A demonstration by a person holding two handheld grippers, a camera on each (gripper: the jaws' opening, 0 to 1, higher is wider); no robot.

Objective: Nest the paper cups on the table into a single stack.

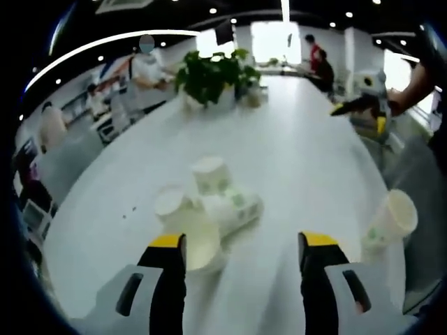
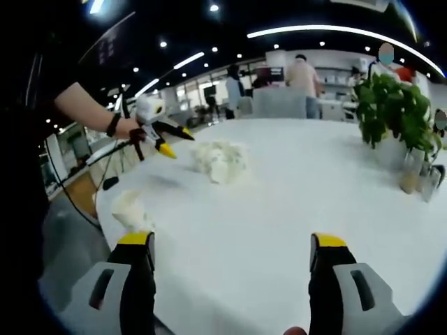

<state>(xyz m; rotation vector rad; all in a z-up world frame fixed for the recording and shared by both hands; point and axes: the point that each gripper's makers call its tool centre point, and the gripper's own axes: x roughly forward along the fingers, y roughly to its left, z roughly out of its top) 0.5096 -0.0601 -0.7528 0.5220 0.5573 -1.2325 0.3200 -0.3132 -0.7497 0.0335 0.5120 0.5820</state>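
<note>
A cluster of white paper cups (image 1: 213, 209) with green print sits on the white table (image 1: 293, 160); two stand upright, others lie on their sides. My left gripper (image 1: 243, 244) hangs open just in front of them, its left jaw beside the nearest cup. A lone cup (image 1: 391, 220) lies tilted near the table's right edge. In the right gripper view the cluster (image 2: 220, 160) lies mid-table and the lone cup (image 2: 133, 209) sits near the left edge. My right gripper (image 2: 233, 244) is open and holds nothing. The left gripper (image 2: 178, 142) hovers above the table, held by a hand.
A potted plant (image 1: 209, 77) stands farther down the long table, seen also as the plant (image 2: 391, 108) with glass bottles (image 2: 415, 178) beside it. The right gripper (image 1: 359, 116) shows at the table's right side. People stand in the background beyond the table.
</note>
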